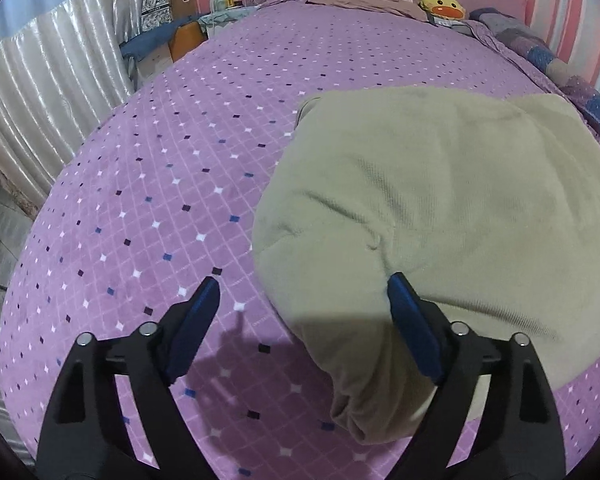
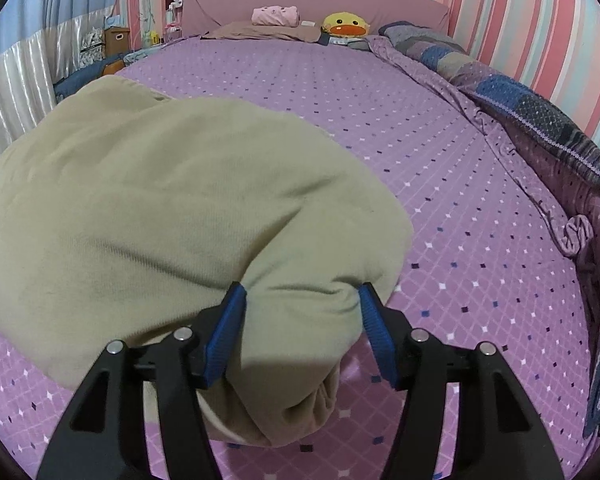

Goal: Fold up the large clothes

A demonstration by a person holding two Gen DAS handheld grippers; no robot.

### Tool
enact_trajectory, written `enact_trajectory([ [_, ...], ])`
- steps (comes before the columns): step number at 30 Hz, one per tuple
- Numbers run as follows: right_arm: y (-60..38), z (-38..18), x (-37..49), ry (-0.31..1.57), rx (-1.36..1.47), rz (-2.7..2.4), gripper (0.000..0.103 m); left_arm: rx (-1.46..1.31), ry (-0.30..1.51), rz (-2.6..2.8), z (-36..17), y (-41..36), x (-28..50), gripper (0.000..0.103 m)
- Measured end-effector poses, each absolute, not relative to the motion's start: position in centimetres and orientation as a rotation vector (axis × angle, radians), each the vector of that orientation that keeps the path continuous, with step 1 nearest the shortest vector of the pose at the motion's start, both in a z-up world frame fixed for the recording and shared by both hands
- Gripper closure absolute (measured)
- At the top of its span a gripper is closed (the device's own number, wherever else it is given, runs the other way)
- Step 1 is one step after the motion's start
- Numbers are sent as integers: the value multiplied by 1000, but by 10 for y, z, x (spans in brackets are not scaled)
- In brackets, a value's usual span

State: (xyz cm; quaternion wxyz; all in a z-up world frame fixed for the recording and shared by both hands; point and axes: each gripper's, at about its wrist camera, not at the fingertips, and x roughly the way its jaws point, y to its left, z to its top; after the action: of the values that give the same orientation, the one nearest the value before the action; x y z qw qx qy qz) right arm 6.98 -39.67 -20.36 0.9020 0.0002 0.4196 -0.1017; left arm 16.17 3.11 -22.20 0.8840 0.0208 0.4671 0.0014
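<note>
Now, left wrist first. Shows the left gripper [image 1: 300, 284] with fingers spread wide and gripping nothing. Puts the beige garment [image 1: 440, 208] mostly ahead and to the right of them, in a bulky folded heap on the purple bed cover [image 1: 140, 200], with only its rounded near corner reaching into the gap. Leaves the right-hand finger resting on or just over the cloth and the left-hand one above bare cover; cannot tell contact for certain. Risks closing here on the top layer alone, or on a pinch of bed cover along with it, given so little cloth between the fingers.

Next, right wrist. Shows the right gripper [image 2: 302, 292] with fingers at a middling width, clamped on a thick bunch of the garment [image 2: 160, 200], both pads denting the fabric. Spreads the rest of the heap ahead and to the left of the fingers, with open bed cover [image 2: 460, 160] to their right. Hangs a loose fold below the grip, down toward the cover. Could lose the inner layers from so fat a bunch on lifting, undoing the fold. Could also skew the heap by pulling on this one side before securing the other corner.
</note>
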Motion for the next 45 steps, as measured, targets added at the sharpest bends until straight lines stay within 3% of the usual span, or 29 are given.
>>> enact_trajectory([
  [12,-403,-202,66,847,45,-216,39,22,940,3,-214,43,143,14],
  [14,-402,-199,64,843,55,-223,35,10,935,7,-209,44,139,4],
  [17,-403,-191,58,831,118,-204,29,-22,937,-17,-202,47,131,3],
  [19,-397,-184,53,814,130,-205,14,-23,935,-13,-194,46,127,3],
  [23,-382,-171,41,783,142,-210,7,-16,920,11,-179,38,117,3],
  [30,-351,-142,14,736,147,-259,2,26,895,19,-153,20,77,3],
  [45,-282,-62,-60,700,156,-254,2,5,819,46,-87,-1,-12,3],
])
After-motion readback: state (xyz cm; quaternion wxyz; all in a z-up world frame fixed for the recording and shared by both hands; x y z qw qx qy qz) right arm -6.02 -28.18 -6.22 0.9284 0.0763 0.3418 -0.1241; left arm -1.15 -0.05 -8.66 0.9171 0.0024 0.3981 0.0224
